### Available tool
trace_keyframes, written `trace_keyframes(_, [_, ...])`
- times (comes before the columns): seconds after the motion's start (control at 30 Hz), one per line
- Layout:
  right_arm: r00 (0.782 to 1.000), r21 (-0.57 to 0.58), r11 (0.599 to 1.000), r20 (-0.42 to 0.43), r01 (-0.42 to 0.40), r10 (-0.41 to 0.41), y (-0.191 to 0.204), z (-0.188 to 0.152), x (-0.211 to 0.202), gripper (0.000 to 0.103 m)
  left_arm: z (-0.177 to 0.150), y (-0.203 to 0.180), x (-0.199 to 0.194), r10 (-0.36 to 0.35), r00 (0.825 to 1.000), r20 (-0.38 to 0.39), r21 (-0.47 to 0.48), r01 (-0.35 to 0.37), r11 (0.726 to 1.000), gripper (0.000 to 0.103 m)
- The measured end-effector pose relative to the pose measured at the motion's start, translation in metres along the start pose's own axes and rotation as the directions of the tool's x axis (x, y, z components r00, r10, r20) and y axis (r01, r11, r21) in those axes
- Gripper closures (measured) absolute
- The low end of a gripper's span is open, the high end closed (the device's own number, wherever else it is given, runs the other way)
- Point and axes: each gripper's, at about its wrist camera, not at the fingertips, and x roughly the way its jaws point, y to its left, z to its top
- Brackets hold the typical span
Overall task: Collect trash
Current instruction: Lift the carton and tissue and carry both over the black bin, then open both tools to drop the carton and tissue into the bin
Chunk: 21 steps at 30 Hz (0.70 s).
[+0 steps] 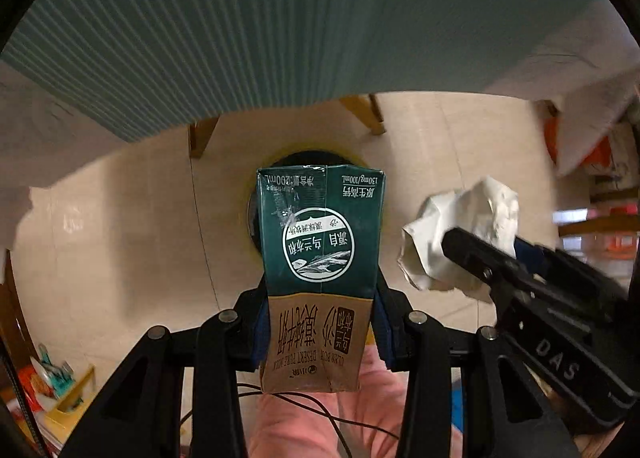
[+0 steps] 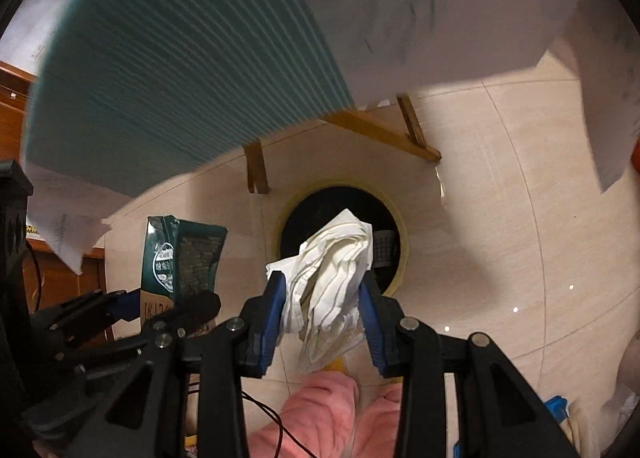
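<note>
Both tongs point steeply down at the tiled floor (image 2: 500,185). Left tongs (image 1: 320,322) clamp a green-and-tan milk carton (image 1: 320,250) by its tan end, the blue pads pressing on both sides, the green end sticking out ahead over the bin (image 1: 308,157). Right tongs (image 2: 322,298) pinch a crumpled white paper wad (image 2: 332,270) between their blue pads, directly over the dark round mouth of the yellow-rimmed bin (image 2: 402,258). Right tongs sit just beside the left ones, apart from them. A teal ribbed mat (image 2: 180,77) on a cloth-covered table overhangs beyond the bin, with wooden legs (image 2: 256,165) near its far rim. Bare floor lies open to the right. Pink trouser legs (image 2: 320,414) show beneath the tongs.
</note>
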Motion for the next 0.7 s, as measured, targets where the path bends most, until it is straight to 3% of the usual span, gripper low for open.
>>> trace_keyframes(0.37, [1.0, 0.056, 0.998, -0.03, -0.002, 0.004, -0.027, -0.013, 0.068, 0.066, 0.012, 0.02, 0.066, -0.015, 1.0, -0.019, -0.069, 0.013, 0.998, 0.062])
trace_keyframes(0.7, [0.997, 0.164, 0.984, 0.005, -0.072, 0.072, -0.04, -0.008, 0.091, 0.066, 0.02, 0.04, 0.093, -0.072, 0.997, -0.015, -0.147, 0.069, 0.987, 0.062])
